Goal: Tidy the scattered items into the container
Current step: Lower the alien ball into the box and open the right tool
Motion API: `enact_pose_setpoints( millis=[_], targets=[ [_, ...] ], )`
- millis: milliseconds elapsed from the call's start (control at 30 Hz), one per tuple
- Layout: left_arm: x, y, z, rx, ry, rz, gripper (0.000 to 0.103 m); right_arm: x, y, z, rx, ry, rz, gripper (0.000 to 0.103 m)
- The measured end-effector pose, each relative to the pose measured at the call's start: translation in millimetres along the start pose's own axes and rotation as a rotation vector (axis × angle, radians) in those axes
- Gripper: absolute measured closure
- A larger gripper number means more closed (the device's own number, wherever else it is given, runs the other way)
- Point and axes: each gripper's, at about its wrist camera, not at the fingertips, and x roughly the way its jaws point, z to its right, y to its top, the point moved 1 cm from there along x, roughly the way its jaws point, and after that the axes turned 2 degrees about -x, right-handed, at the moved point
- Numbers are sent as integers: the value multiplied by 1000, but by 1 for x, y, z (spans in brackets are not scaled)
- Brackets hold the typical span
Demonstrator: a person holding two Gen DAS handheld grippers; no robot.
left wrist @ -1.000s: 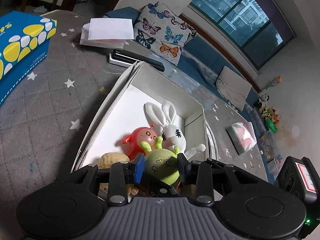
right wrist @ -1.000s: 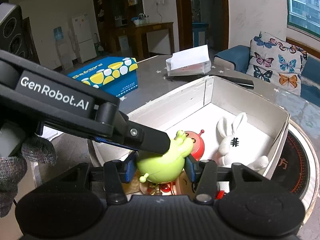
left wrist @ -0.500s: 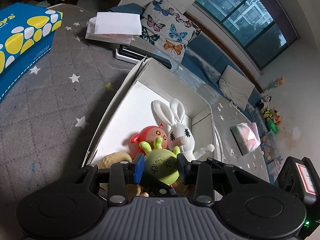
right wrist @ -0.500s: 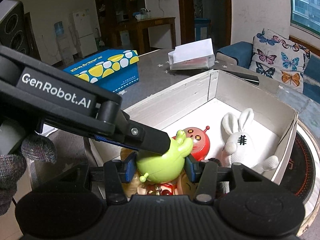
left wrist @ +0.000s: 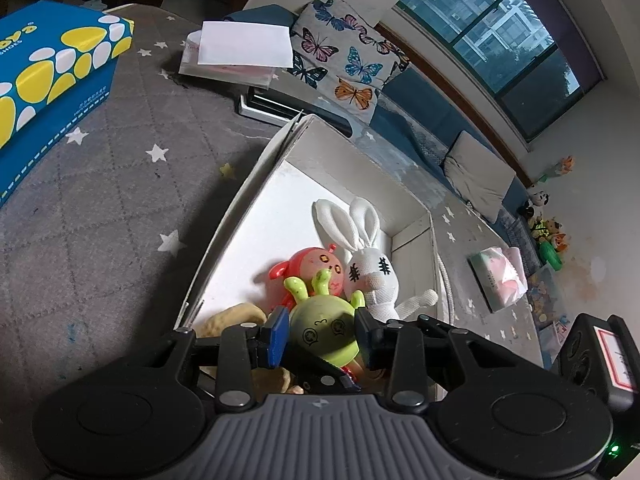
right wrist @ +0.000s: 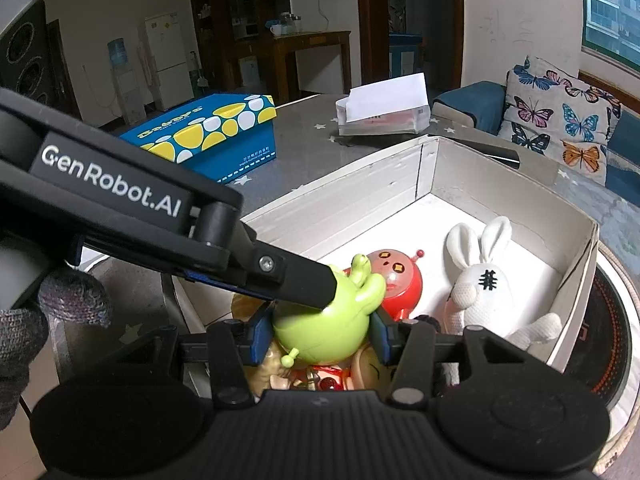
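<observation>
**First:** Left tongs (left wrist: 320,334) and right tongs (right wrist: 318,338) are both clenched on the same green toy (left wrist: 326,320), and the two pairs cross over it. How will it handle?

**Second:** It looks like hard moulded plastic: light, stiff, smooth and round. I judge it likely to slip. The broad belly is the place to grip it, not the thin antennae.

**First:** Where is it now?

**Second:** It is held above the near end of the white box (left wrist: 360,160), over the pile of toys in that near corner. The red toy (left wrist: 320,264) and the white rabbit (left wrist: 372,276) are just beyond it.

**First:** Any writing?

**Second:** "GenRobot.AI" (right wrist: 112,184) runs in white along the left tongs' arm. The blue carton (right wrist: 212,128) towards the far edge of the table (right wrist: 304,120) has yellow lettering that I cannot read.
</observation>
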Motion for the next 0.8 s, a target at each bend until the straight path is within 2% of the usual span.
enact_pose_setpoints(
  millis=[500, 633, 800],
  targets=[
    [0, -1, -3, 2, 14, 4, 65, -1, -1, -1, -10, -5, -2, 52],
    [-2, -1, -4, 3, 18, 10, 65, -4, -1, 0, -9, -6, 3, 42],
    [-6, -2, -1, 15, 23, 22, 65, -9, -3, 0, -11, -7, 10, 40]
  ],
)
